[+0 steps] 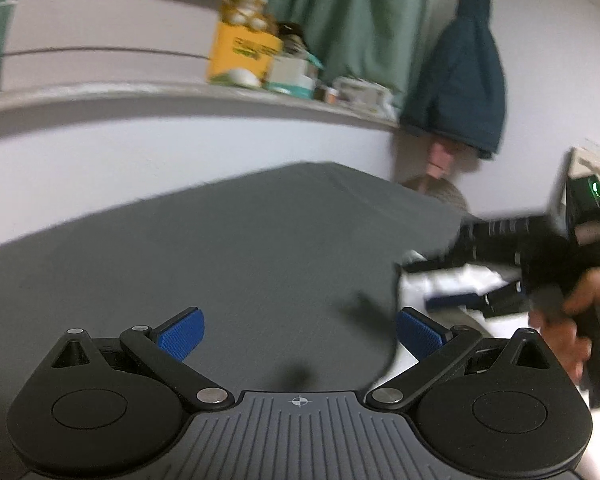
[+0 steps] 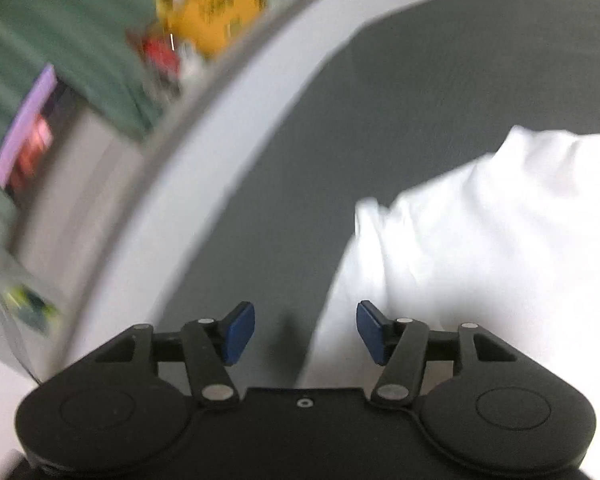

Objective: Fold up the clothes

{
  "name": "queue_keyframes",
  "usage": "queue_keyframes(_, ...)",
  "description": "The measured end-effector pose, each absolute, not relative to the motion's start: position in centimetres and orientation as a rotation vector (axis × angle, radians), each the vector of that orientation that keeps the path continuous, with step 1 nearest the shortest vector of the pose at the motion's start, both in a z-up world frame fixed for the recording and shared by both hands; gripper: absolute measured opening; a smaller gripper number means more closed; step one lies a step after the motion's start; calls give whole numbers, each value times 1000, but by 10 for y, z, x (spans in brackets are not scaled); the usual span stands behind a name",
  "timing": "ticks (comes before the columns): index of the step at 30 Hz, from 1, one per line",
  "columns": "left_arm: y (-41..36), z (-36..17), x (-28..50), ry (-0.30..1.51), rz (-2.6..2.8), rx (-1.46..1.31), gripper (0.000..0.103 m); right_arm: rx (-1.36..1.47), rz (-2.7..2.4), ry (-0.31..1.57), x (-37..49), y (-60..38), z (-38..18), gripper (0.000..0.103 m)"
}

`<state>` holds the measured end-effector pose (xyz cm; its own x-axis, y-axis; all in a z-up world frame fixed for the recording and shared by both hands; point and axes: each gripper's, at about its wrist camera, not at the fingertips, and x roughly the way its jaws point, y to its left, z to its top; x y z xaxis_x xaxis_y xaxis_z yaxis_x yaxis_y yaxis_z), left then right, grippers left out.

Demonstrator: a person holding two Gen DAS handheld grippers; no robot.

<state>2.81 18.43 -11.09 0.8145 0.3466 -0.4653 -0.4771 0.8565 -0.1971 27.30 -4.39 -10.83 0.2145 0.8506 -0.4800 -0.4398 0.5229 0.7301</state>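
Observation:
A white garment lies rumpled on the dark grey surface, filling the right of the right wrist view. My right gripper is open and empty, just above the garment's left edge. In the left wrist view my left gripper is open and empty over the grey surface. The garment shows at the right there, under the blurred right gripper held in a hand.
A ledge along the white wall holds a yellow box and small boxes. A green curtain hangs behind. A dark blue jacket hangs on the wall at the right. Both views are motion-blurred.

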Motion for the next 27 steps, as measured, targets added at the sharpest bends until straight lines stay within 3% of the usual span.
queue_keyframes(6,193,-107,50,416,360,-443,103,405,636,815,314,-185,-69,66)
queue_keyframes(11,193,-97,80,405,286,-411,103,238,380,863,336,-251,-70,66)
queue_keyframes(18,184,-83,197,507,170,-236,103,237,391,933,347,-275,-88,66)
queue_keyframes(24,178,-95,265,638,207,-228,102,131,403,977,365,-232,-91,54)
queue_keyframes(27,172,-106,279,701,211,-195,95,61,400,990,365,-231,-95,46)
